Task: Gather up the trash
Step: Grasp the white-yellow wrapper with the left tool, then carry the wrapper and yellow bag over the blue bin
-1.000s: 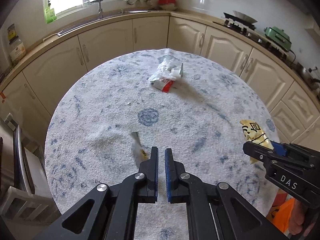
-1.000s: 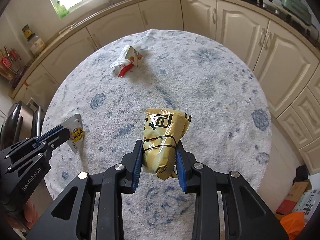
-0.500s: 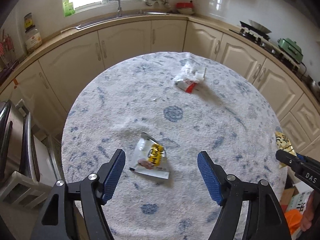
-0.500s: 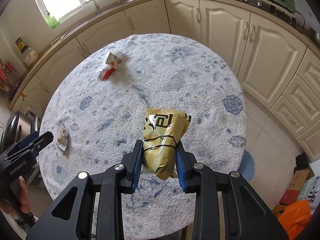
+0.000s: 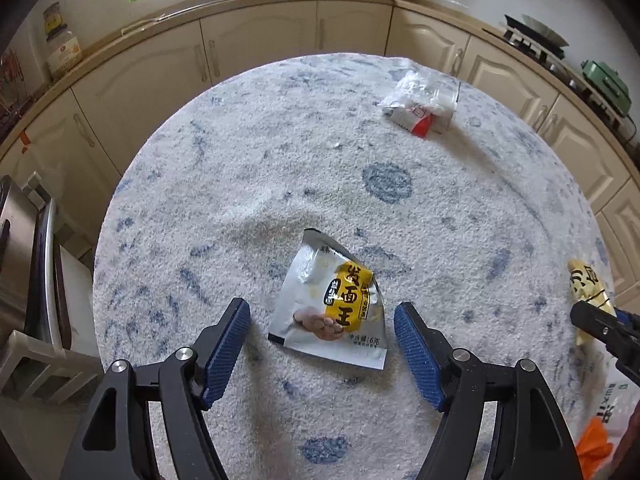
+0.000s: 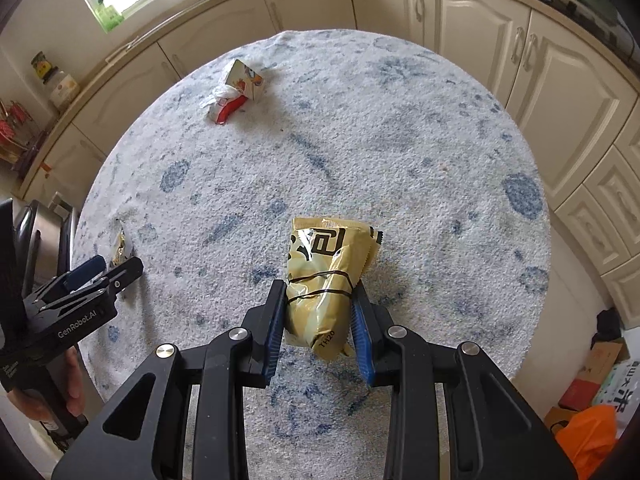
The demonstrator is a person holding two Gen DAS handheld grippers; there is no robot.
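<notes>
A silver snack wrapper (image 5: 332, 304) with a yellow label lies flat on the round table's blue-and-white cloth (image 5: 240, 160). My left gripper (image 5: 320, 308) hangs over it, open, a blue pad on either side and neither touching it. The right wrist view shows that gripper (image 6: 100, 272) low at the left table edge with the wrapper (image 6: 120, 244) just beyond it. My right gripper (image 6: 320, 286) is shut on a gold packet (image 6: 328, 264) bound with a black band, held above the cloth (image 6: 400, 140). The packet (image 5: 588, 284) also shows at the left wrist view's right edge. Crumpled white and red trash (image 5: 420, 108) (image 6: 234, 94) lies at the far side.
Cream cabinets (image 5: 260, 52) ring the table closely. A steel appliance (image 5: 16, 260) stands at the left. An orange bag (image 6: 588, 432) and cardboard boxes (image 6: 604, 356) sit on the floor at the right. A person's hand (image 6: 74, 384) holds the left gripper.
My left gripper went from shut to wide open and dropped toward the silver wrapper, which now lies between its fingers. The right gripper kept its hold on the gold packet.
</notes>
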